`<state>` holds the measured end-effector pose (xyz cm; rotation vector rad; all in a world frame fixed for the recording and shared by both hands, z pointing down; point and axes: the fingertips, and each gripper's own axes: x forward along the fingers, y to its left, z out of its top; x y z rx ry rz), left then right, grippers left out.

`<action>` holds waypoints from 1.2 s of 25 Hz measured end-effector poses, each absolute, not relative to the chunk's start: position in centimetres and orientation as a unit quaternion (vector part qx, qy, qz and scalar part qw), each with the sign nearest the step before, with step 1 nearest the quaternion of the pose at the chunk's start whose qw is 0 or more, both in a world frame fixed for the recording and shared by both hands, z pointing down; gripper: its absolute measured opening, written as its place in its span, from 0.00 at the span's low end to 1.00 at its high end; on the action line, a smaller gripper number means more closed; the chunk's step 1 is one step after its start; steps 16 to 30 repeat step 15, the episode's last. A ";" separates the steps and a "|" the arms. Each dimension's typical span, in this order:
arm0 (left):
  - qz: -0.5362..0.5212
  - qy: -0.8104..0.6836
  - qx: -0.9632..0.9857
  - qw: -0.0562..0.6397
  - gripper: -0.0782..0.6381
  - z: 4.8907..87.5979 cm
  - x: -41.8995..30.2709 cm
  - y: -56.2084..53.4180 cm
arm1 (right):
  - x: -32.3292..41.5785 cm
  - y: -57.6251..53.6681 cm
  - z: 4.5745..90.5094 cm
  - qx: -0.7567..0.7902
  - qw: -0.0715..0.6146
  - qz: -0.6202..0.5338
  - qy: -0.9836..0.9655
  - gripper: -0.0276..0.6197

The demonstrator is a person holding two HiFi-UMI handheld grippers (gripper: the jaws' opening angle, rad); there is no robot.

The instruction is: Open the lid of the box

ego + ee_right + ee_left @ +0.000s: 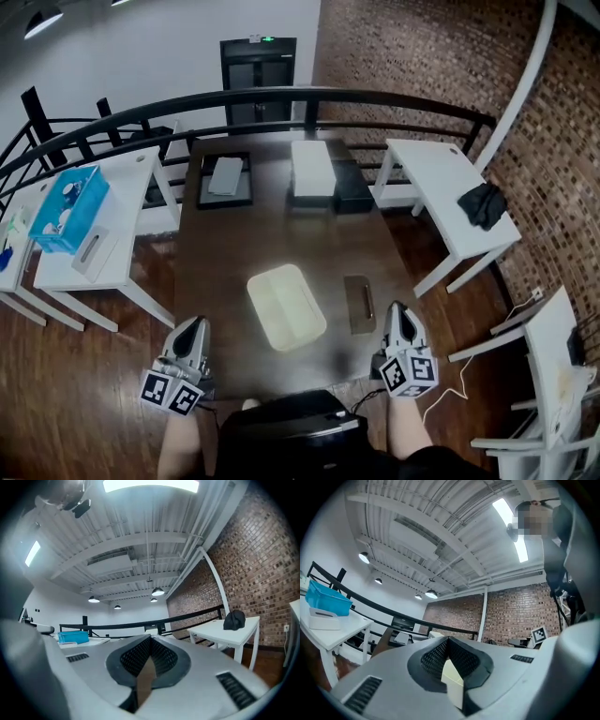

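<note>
A cream box [286, 306] with its lid on lies flat in the middle of the dark brown table [234, 244]. My left gripper [193, 325] hovers at the table's near left corner, a hand's width left of the box, shut and empty. My right gripper [397, 308] is at the near right, also shut with nothing in it. In the left gripper view the jaws of the left gripper [446, 640] meet, and a sliver of the cream box [453, 682] shows below them. In the right gripper view the jaws of the right gripper [149, 638] are closed too, with only brown table under them.
A flat dark slab [358, 302] lies just right of the box. At the table's far end are a black tray [225, 180], a white box [312, 167] and a black box [352, 184]. White side tables flank it, one with a blue basket [69, 207], one with a black cloth [483, 204]. A black railing [281, 96] curves behind.
</note>
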<state>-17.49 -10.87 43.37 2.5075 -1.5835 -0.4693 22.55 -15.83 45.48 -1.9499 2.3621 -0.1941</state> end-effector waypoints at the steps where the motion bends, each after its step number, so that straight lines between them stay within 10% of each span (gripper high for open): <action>1: -0.160 -0.530 0.829 0.073 0.11 43.5 -17.8 -10.6 | 22.3 -15.8 45.8 -0.632 0.037 -0.067 0.771 0.05; 30: -0.166 -0.546 0.815 0.099 0.11 44.1 -19.7 -10.3 | 21.1 -15.9 46.6 -0.623 0.008 -0.089 0.778 0.05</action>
